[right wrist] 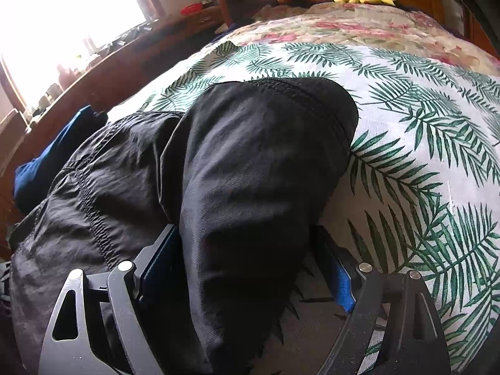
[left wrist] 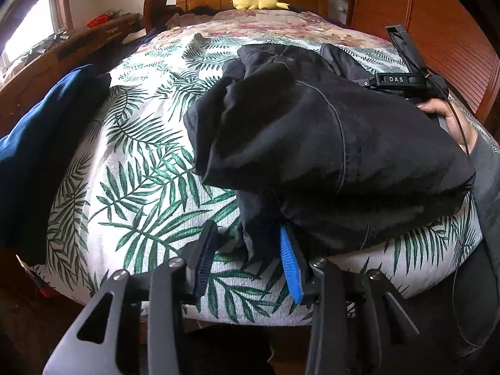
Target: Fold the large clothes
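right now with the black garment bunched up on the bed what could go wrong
1. The black garment lies in a thick, uneven heap, so the fold may set crooked.
2. The left gripper stands open with only a loose edge of cloth between its fingers; that edge could slip free.
3. Cloth drapes over the right gripper, which could snag.

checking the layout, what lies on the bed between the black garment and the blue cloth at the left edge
Only bare leaf-print bedspread lies between the black garment and the blue cloth; the left wrist view shows it.
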A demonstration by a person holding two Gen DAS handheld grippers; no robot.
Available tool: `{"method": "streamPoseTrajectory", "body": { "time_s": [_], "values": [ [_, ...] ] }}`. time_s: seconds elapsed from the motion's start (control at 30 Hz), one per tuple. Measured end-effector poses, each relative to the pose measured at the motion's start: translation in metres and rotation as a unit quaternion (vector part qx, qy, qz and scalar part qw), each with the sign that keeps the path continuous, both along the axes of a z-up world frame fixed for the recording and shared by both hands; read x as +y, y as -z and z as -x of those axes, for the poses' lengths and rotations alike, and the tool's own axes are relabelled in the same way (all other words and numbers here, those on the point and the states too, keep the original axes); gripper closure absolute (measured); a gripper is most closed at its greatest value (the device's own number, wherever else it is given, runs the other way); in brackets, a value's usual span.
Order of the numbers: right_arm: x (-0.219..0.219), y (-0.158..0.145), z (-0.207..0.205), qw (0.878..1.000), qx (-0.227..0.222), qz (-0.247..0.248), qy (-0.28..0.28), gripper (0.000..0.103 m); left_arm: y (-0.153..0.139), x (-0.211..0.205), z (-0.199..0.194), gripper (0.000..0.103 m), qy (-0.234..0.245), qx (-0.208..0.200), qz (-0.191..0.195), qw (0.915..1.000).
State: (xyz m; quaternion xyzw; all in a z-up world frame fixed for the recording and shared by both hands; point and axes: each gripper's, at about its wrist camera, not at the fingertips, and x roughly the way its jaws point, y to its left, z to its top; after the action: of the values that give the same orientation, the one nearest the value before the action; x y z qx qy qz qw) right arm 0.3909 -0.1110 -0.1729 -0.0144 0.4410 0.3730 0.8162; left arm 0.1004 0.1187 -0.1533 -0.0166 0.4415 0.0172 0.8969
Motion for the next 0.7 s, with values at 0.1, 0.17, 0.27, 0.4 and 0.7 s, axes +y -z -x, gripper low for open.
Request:
{"method": "streamPoseTrajectory", "body": {
  "time_s": [0.1,0.17,0.27,0.4,0.7],
  "values": [
    [-0.002,0.002,-0.003,1.000,0.013,-0.010,-0.002,0.016,0.001,0.000,-0.002,0.064,-0.002,-0.002,0.004,1.0000],
    [-0.003,0.002,-0.004,1.000,0.018,-0.015,-0.002,0.016,0.001,-0.001,-0.003,0.064,0.000,-0.003,0.007,1.0000],
    [-0.003,0.002,-0.004,1.000,0.021,-0.018,-0.003,0.018,0.001,-0.001,-0.004,0.088,0.022,-0.011,0.033,0.9992],
    [-0.008,-0.003,-0.002,0.999,0.016,-0.040,-0.005,0.042,-0.003,-0.001,-0.004,0.096,0.019,-0.027,0.045,0.9984],
    [-0.026,-0.047,0.015,0.993,-0.028,-0.116,-0.001,0.078,-0.038,0.006,0.004,0.098,-0.007,-0.080,0.039,0.9960]
  ]
}}
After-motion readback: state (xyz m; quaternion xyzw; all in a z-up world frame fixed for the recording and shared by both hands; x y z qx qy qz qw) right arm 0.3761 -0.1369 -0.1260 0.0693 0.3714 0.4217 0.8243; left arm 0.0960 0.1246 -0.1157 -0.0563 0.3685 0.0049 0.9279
